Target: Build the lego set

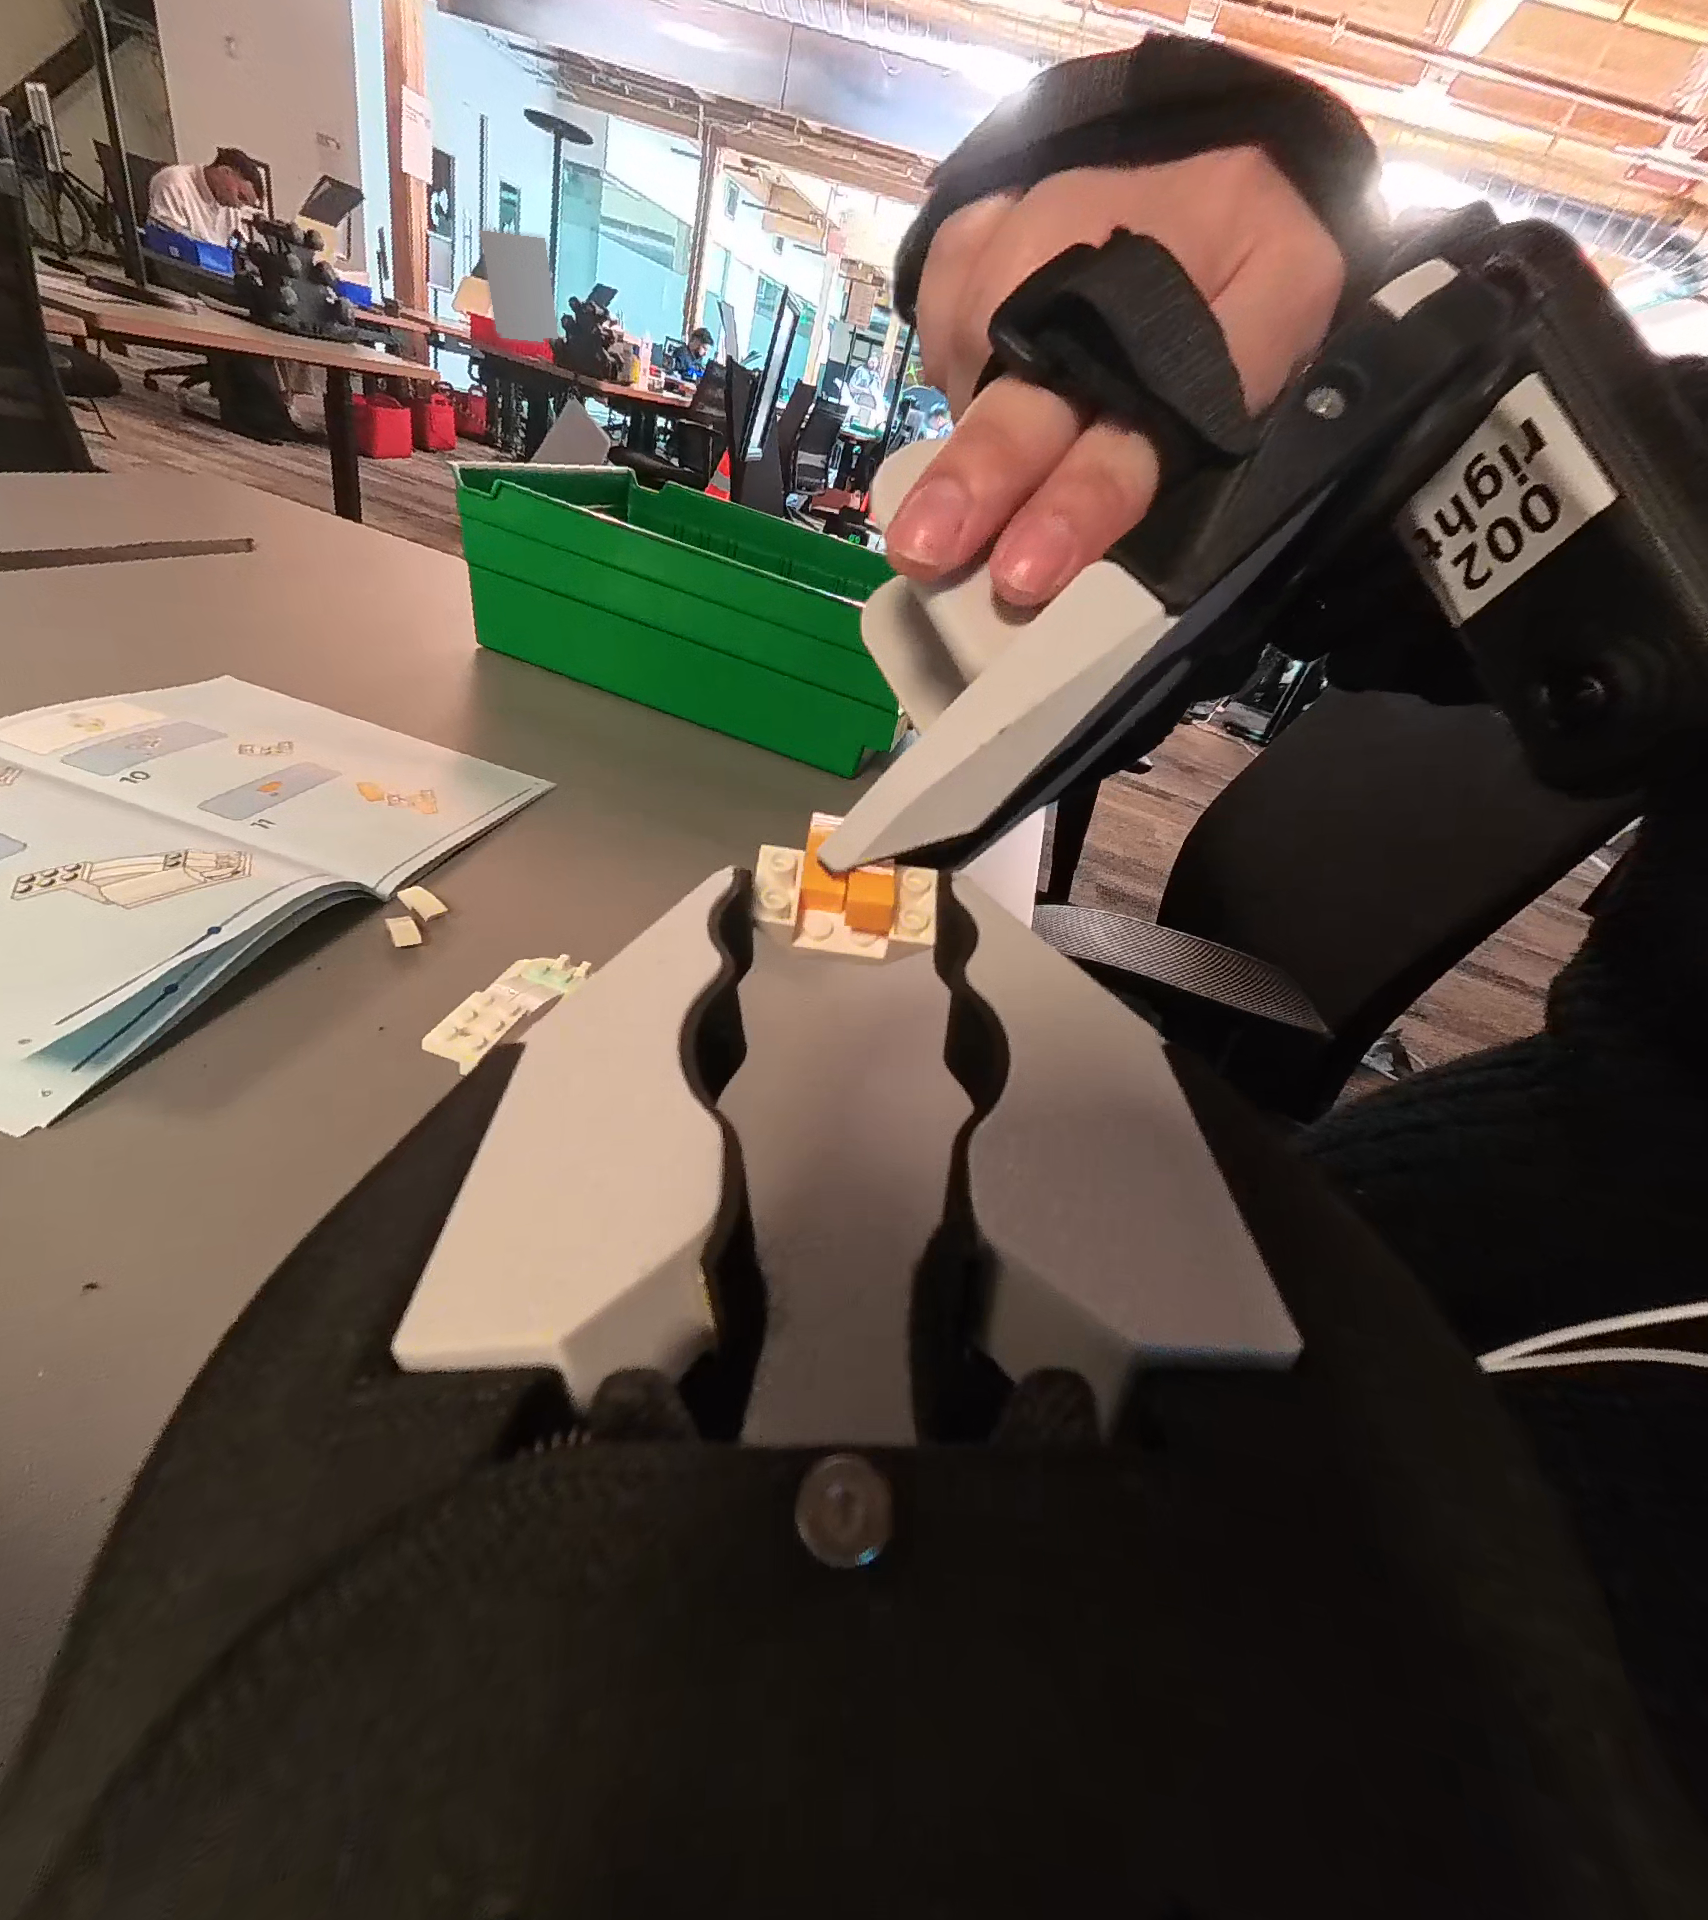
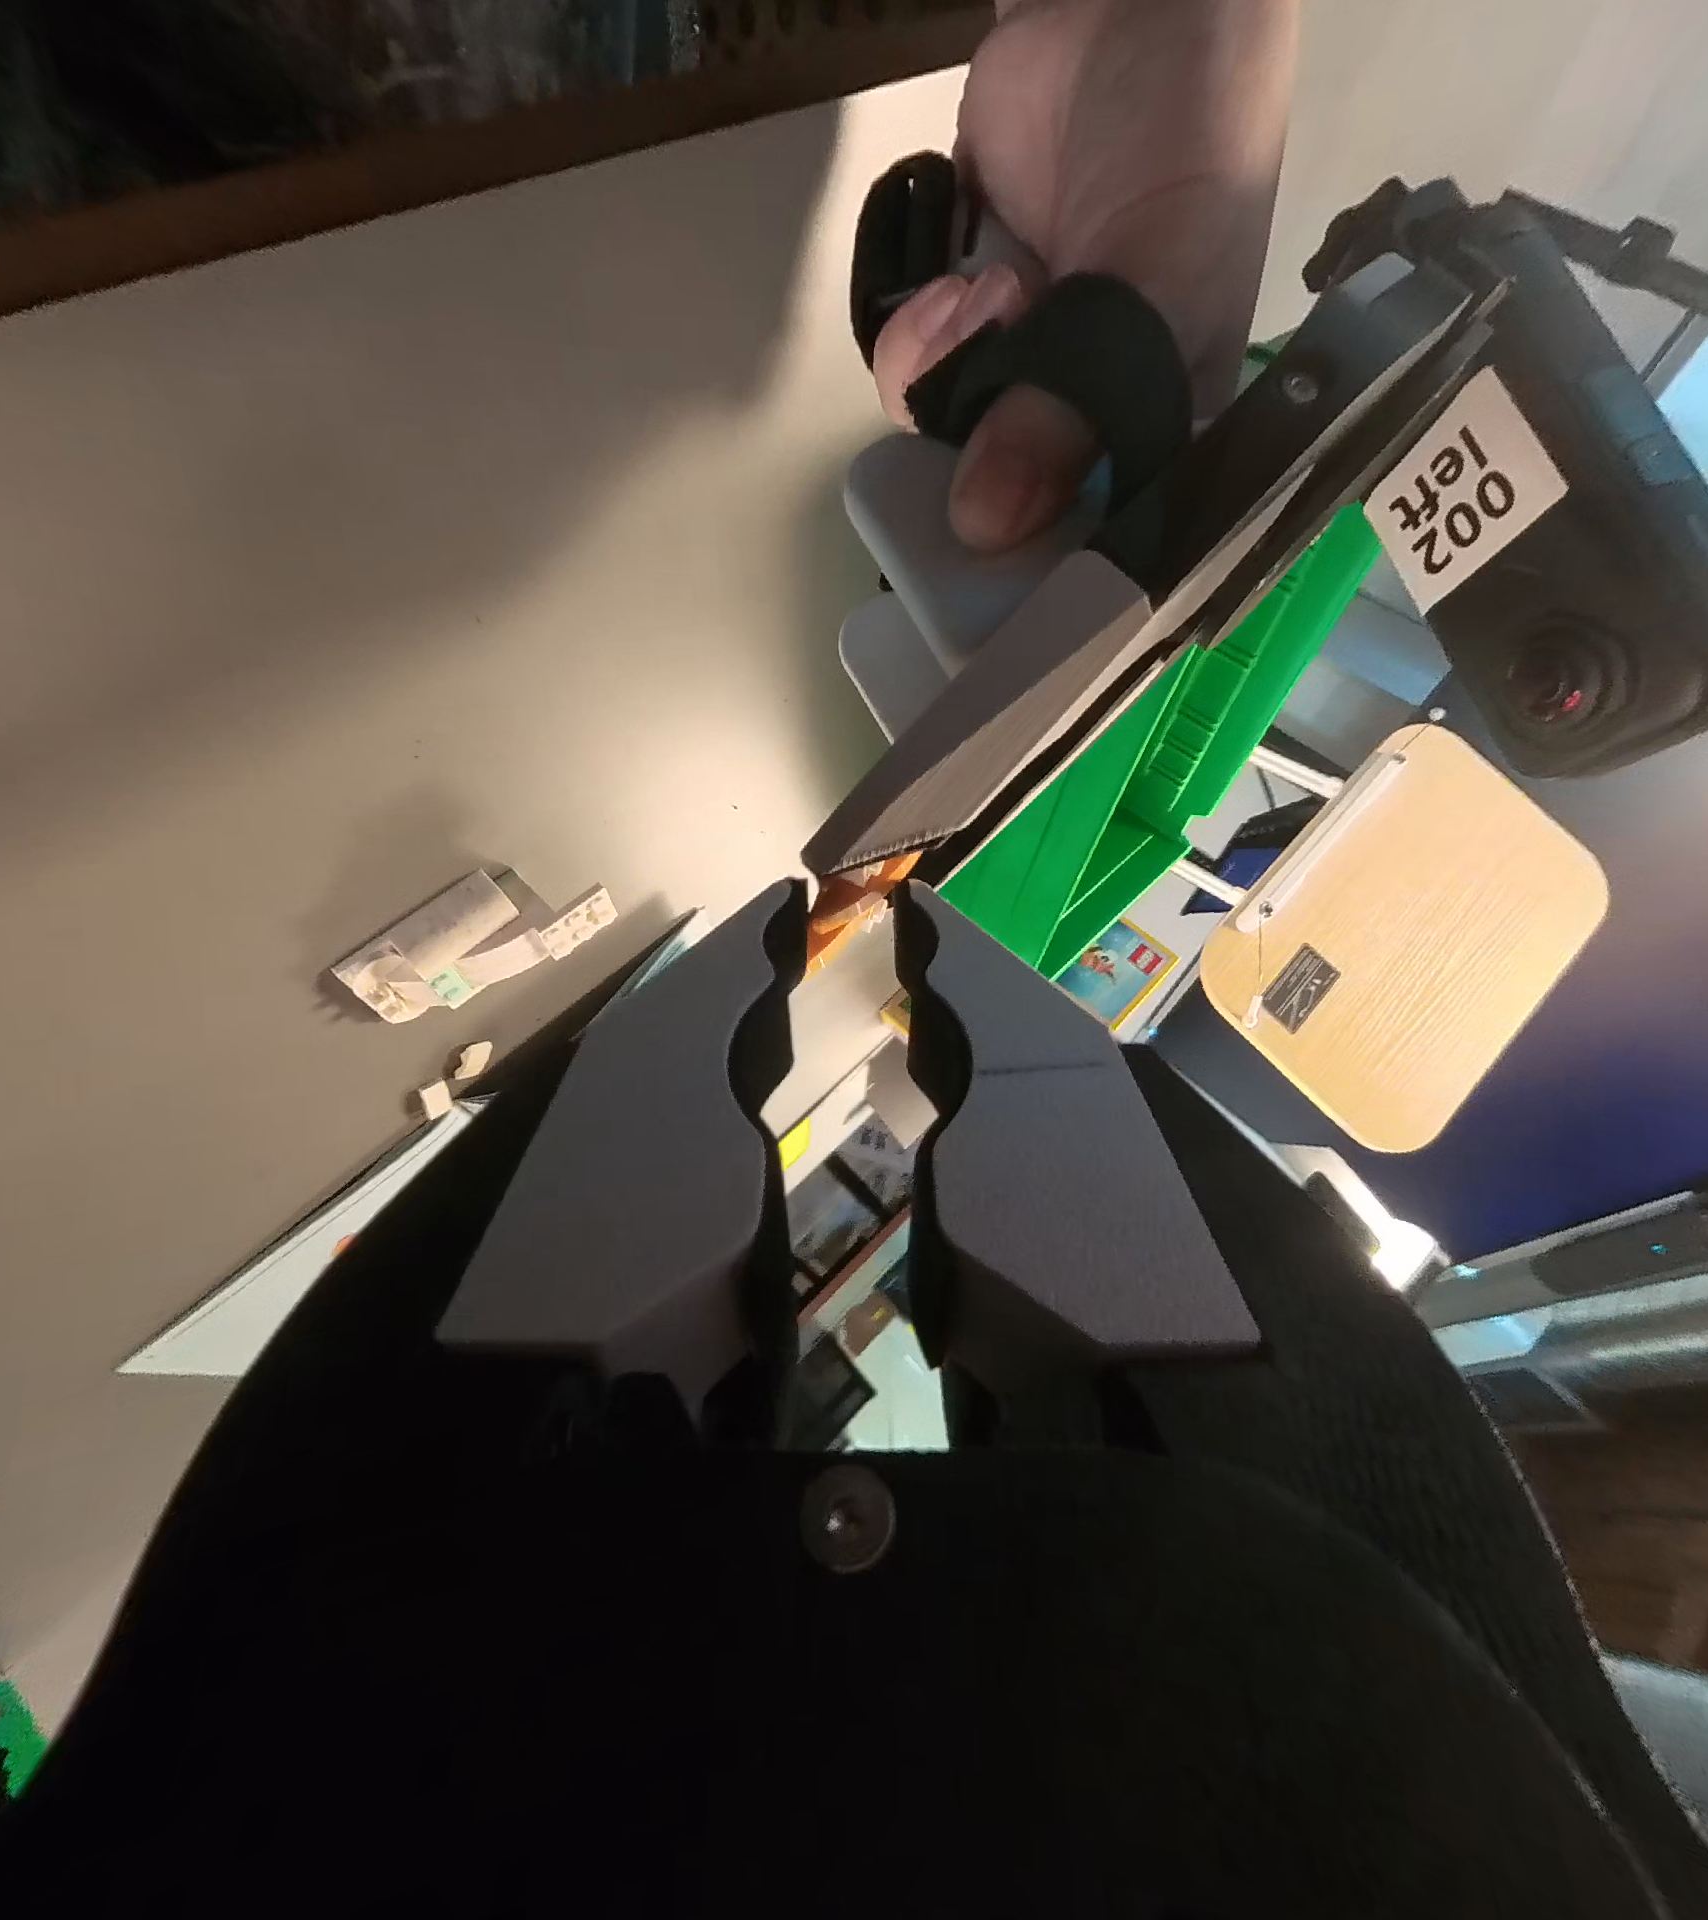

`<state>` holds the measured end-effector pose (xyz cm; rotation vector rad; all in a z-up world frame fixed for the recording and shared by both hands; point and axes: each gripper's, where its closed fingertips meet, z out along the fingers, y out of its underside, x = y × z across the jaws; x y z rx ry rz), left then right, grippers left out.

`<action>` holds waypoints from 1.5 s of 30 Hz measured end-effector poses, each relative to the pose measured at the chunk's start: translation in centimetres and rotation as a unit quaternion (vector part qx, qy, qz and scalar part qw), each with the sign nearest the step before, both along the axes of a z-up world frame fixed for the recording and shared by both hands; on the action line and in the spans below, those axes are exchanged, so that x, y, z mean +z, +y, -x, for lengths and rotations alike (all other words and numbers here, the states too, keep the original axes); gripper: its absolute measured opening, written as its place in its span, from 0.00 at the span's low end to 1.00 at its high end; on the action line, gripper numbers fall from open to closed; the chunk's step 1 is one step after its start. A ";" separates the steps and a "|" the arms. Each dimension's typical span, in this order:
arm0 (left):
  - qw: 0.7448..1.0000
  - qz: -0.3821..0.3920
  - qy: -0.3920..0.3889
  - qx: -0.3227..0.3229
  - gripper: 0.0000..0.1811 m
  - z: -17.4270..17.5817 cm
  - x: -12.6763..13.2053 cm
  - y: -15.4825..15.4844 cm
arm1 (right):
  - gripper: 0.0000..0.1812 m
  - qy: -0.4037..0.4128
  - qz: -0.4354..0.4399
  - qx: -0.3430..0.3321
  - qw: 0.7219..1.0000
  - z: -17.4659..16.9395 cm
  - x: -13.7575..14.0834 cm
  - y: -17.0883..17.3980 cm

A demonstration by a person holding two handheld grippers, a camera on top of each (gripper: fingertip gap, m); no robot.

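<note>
My left gripper (image 1: 845, 902) is shut on a small white LEGO assembly (image 1: 860, 940) that carries two orange bricks (image 1: 871, 899), and holds it just above the grey table (image 1: 206, 1247). My right gripper (image 1: 834, 860) comes down from the upper right. It is shut on a small orange piece (image 1: 817, 836) and holds it against the top of the assembly. In the right wrist view my right gripper (image 2: 852, 899) has the orange piece (image 2: 834, 920) between its narrowly spaced tips. The left gripper (image 2: 829, 862) meets it from above, and most of the assembly is hidden.
An open instruction booklet (image 1: 154, 862) lies at the left, with two small white pieces (image 1: 419, 914) and a white sub-assembly (image 1: 497, 1013) beside it. A green bin (image 1: 663, 613) stands behind. A chair (image 1: 1245, 935) is past the table's right edge. The tips of both grippers are at nearly the same place.
</note>
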<state>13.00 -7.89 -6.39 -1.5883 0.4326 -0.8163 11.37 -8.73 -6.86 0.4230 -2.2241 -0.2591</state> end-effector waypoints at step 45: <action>0.999 0.015 -0.031 -0.023 0.19 -0.1 0.6 -0.4 | 0.03 0.011 0.016 -0.001 1.000 -0.6 0.7 -0.2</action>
